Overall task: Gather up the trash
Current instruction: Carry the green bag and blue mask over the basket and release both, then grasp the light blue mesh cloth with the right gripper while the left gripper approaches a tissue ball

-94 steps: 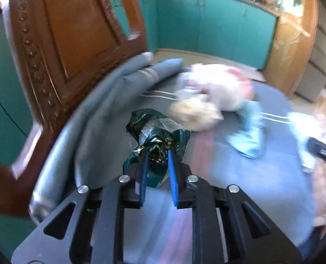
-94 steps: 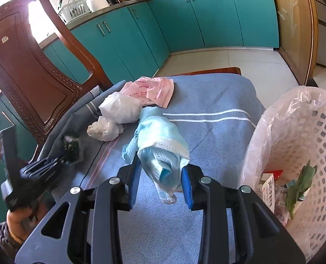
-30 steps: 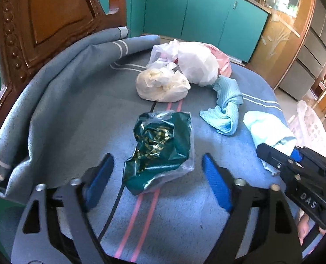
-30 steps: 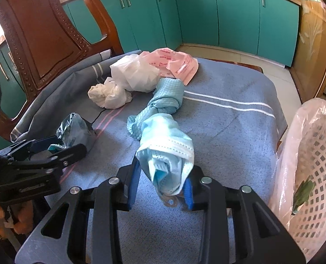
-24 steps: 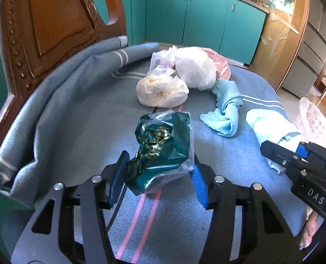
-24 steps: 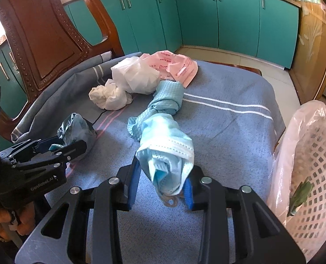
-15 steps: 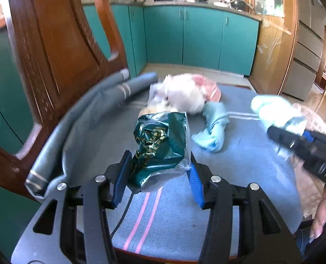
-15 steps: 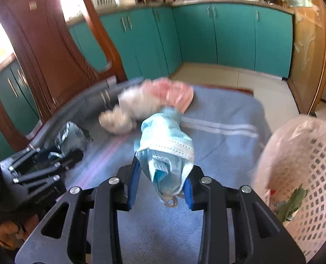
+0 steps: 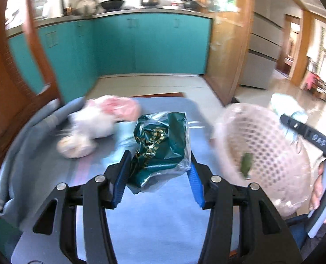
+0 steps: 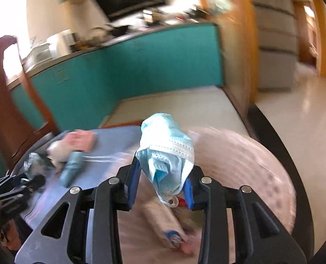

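My left gripper is shut on a crumpled dark green wrapper in clear plastic, held up above the blue cloth on the table. My right gripper is shut on a bunched light blue face mask and hangs over the pink mesh waste basket, whose inside shows blurred trash. In the left wrist view the basket stands at the right, with the right gripper above its far rim.
Blurred on the cloth lie a pink packet, white crumpled bags and a rolled light blue cloth. A carved wooden chair rises at the left. Teal cabinets line the back; pale floor lies beyond.
The left gripper closed on the green wrapper, lifted it and swung right toward the basket. The right gripper carried the mask up and rightward until it came over the basket.
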A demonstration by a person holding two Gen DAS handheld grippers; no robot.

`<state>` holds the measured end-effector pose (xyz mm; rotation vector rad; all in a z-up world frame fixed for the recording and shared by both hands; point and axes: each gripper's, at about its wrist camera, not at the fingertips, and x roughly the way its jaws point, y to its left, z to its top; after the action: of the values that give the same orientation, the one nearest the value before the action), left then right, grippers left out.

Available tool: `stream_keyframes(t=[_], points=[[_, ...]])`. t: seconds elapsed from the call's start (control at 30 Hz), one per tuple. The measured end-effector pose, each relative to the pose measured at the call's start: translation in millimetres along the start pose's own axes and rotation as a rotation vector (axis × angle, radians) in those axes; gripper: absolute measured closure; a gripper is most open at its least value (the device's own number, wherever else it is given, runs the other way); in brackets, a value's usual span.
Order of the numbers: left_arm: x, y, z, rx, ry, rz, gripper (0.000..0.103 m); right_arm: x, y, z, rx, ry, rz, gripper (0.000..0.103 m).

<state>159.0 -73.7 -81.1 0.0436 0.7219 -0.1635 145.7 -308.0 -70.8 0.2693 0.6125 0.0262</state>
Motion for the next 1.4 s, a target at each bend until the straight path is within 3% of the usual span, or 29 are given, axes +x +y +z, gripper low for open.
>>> stream_keyframes(t=[0.13, 0.37, 0.5, 0.53, 0.67, 0.87, 1.0, 1.1, 1.2, 1.3, 1.4], points=[[13, -41, 7, 0.04, 0.016, -0.127, 0.052, -1, -43, -6, 0.099, 0.035, -0.06, 0.069], [31, -100, 7, 0.11, 0.068, -0.266, 0.049, 8, -41, -12, 0.074, 0.065, -0.094, 0.069], [38, -112, 5, 0.123, 0.083, -0.302, 0.043, 11, -48, -13, 0.1, 0.085, -0.111, 0.068], [39, -113, 5, 0.127, 0.081, -0.306, 0.038, 12, -49, -13, 0.106, 0.088, -0.118, 0.068], [35, -114, 3, 0.137, 0.058, -0.298, 0.027, 12, -51, -12, 0.126, 0.093, -0.124, 0.055], [29, -91, 3, 0.124, 0.025, -0.235, 0.019, 10, -51, -10, 0.156, 0.077, -0.114, 0.039], [29, -58, 1, 0.071, 0.021, -0.159, 0.018, 12, -47, -8, 0.167, 0.075, -0.097, 0.037], [31, -10, 5, 0.027, -0.007, -0.005, 0.018, 8, -42, -6, 0.172, 0.052, -0.073, 0.037], [40, 49, 11, -0.068, 0.018, 0.134, 0.018, 4, -22, 0, 0.145, 0.029, 0.012, 0.037], [55, 112, 17, -0.149, 0.042, 0.244, 0.018, 6, 23, 1, 0.039, 0.019, 0.141, 0.037], [83, 141, 19, -0.124, 0.101, 0.3, 0.018, 19, 67, -3, -0.047, 0.047, 0.221, 0.037]])
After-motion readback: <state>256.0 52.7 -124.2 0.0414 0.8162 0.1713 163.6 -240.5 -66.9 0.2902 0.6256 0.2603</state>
